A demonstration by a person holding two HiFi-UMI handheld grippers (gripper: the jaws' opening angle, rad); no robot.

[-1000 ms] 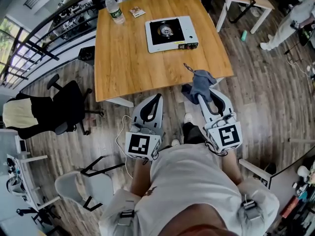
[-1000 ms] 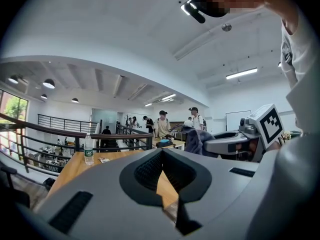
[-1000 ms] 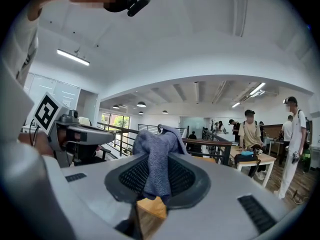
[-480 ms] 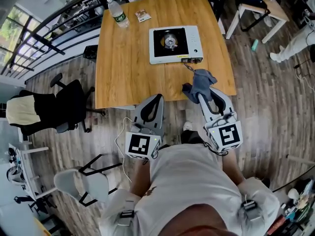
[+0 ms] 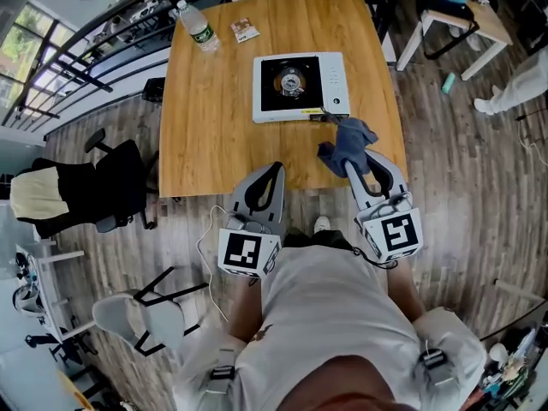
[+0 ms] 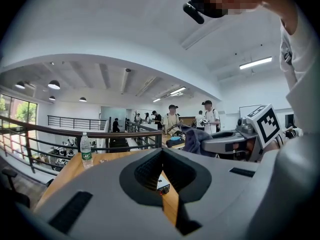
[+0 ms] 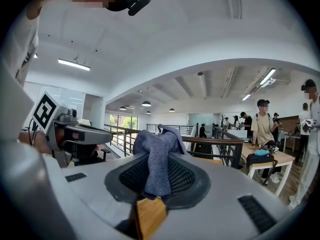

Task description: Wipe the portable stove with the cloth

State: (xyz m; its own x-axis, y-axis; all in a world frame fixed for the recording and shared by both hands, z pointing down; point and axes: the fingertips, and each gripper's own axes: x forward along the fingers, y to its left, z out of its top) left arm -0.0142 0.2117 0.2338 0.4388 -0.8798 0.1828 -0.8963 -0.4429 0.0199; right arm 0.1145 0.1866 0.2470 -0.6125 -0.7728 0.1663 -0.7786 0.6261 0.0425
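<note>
The white portable stove point(image 5: 300, 86) with a black top and round burner sits on the wooden table point(image 5: 214, 118), towards its far right. My right gripper point(image 5: 354, 166) is shut on a grey-blue cloth point(image 5: 347, 144), which bunches over the table's near right edge just short of the stove's front right corner. In the right gripper view the cloth point(image 7: 157, 159) drapes between the closed jaws. My left gripper point(image 5: 275, 169) is shut and empty at the table's near edge, left of the cloth. A corner of the stove point(image 6: 162, 186) shows through its jaw gap.
A water bottle point(image 5: 197, 28) and a small packet point(image 5: 244, 30) stand at the table's far left. A black office chair point(image 5: 111, 187) is left of the table, a railing behind it. Several people stand near another table point(image 7: 272, 156) at the right.
Table and stove have drawn closer to both grippers. The cloth, earlier hanging off the table's near edge, now sits over it near the stove's front corner. Both jaws stay closed.
</note>
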